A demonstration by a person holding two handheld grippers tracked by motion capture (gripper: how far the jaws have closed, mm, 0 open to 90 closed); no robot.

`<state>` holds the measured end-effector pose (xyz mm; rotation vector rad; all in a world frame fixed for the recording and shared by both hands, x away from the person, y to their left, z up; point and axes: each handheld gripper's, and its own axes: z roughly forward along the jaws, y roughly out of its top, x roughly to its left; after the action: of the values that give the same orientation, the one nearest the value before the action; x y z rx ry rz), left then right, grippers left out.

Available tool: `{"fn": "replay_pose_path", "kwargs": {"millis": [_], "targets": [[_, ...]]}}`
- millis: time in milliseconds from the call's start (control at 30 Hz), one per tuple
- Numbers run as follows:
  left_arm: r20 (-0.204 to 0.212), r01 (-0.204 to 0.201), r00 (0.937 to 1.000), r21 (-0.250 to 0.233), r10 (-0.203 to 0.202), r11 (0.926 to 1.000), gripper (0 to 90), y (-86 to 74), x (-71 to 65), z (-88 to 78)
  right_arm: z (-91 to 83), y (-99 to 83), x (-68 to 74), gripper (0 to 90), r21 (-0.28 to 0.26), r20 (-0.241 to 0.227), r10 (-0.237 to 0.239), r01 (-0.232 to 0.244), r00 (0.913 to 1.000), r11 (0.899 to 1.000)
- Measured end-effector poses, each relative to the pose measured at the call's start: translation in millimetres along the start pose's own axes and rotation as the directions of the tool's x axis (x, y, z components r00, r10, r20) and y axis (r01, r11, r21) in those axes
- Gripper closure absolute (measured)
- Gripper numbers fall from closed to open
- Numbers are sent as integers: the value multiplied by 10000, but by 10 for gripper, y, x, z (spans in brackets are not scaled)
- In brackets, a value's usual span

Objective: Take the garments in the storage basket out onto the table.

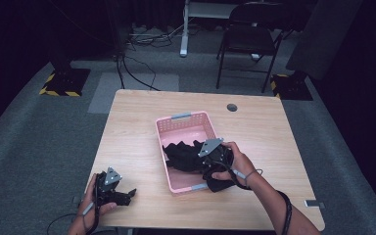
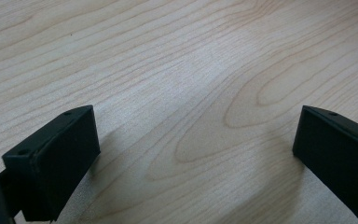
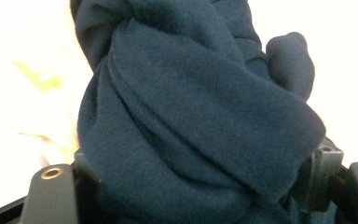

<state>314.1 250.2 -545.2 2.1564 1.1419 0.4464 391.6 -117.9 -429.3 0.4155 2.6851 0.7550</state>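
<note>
Right gripper (image 1: 214, 161) hung over the near end of the pink basket (image 1: 182, 122), its jaws clamped on a bunch of dark cloth (image 1: 188, 155). From the high view the cloth read almost black, a rumpled heap lying in the near half of the basket and spilling over its near right corner, with the far half of the basket floor bare and pink. That view could not settle how the jaws stood, since the hand (image 1: 235, 164) and the grey plate covered them. The right gripper view answered it: the cloth (image 3: 200, 121) was pinched between the two black jaws, bulging up from them in thick folds, and there it showed as deep navy fleece with a soft, napped surface and a rounded fold sticking out at the upper right. Behind it the background was washed out bright. The left gripper (image 1: 122, 193) rested at the near left part of the wooden table (image 1: 254, 132), well apart from the basket. Its own view showed the jaws spread wide with bare pale wood grain (image 2: 191, 93) between them and nothing held.
</note>
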Motion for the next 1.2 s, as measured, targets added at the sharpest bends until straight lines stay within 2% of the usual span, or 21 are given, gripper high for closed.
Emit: {"fn": "replay_pose_path", "kwargs": {"millis": [667,1200], "targets": [[-3,1,10000,1,-1,10000,0,0,0,0,-488,-74,-113,246,-800,514,249,-207,9984,9966],[0,3,10000,4,-3,10000,0,0,0,0,-738,-238,-206,245,-994,810,524,-442,9953,9941]]}}
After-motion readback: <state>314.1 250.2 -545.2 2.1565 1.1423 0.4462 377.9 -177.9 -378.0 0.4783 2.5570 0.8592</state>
